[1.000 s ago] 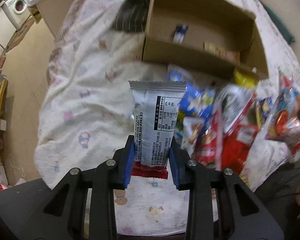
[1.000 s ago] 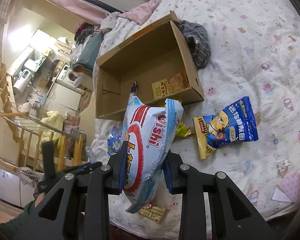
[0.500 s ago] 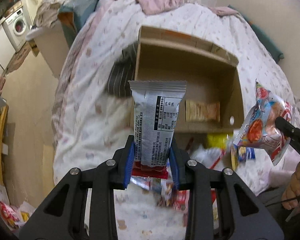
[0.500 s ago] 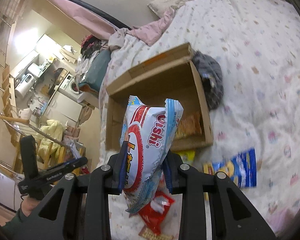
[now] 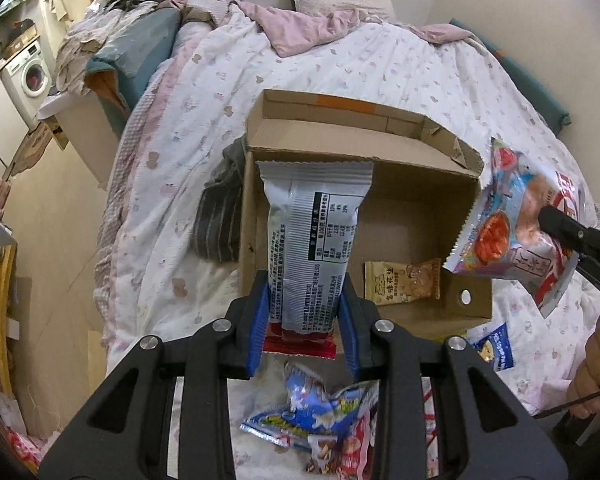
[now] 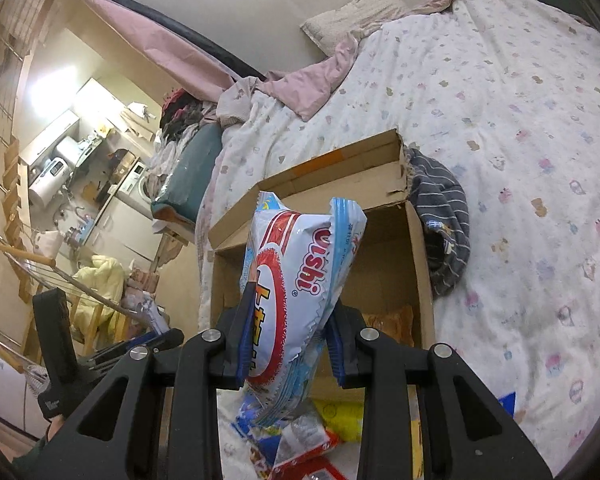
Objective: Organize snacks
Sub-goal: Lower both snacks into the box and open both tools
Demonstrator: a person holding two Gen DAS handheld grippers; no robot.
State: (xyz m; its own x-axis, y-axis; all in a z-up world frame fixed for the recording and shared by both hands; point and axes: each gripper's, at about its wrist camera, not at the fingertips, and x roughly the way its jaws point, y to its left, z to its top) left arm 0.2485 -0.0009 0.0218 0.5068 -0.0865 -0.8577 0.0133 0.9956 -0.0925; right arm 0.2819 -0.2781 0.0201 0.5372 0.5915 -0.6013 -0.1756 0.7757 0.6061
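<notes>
My left gripper (image 5: 304, 320) is shut on a white snack bar packet (image 5: 314, 236), held upright in front of the open cardboard box (image 5: 404, 148) on the bed. My right gripper (image 6: 290, 340) is shut on a puffy white, red and blue chips bag (image 6: 300, 280), held above the box's near side (image 6: 418, 264). In the left wrist view this bag (image 5: 520, 224) hangs at the box's right edge. A yellow peanut packet (image 5: 402, 282) lies inside the box. Several loose snack packets (image 5: 320, 420) lie on the bed below the grippers, also in the right wrist view (image 6: 300, 436).
A striped grey garment (image 5: 220, 216) lies against the box's left side. A blue snack packet (image 5: 494, 346) lies right of the box. The bed's left edge drops to the floor (image 5: 48, 240). Pillows and pink bedding (image 5: 320, 20) are at the head.
Both grippers have lifted with their packets and tilted up toward the box. The box now sits lower and centred in both views, and the snack pile has dropped to the bottom.
</notes>
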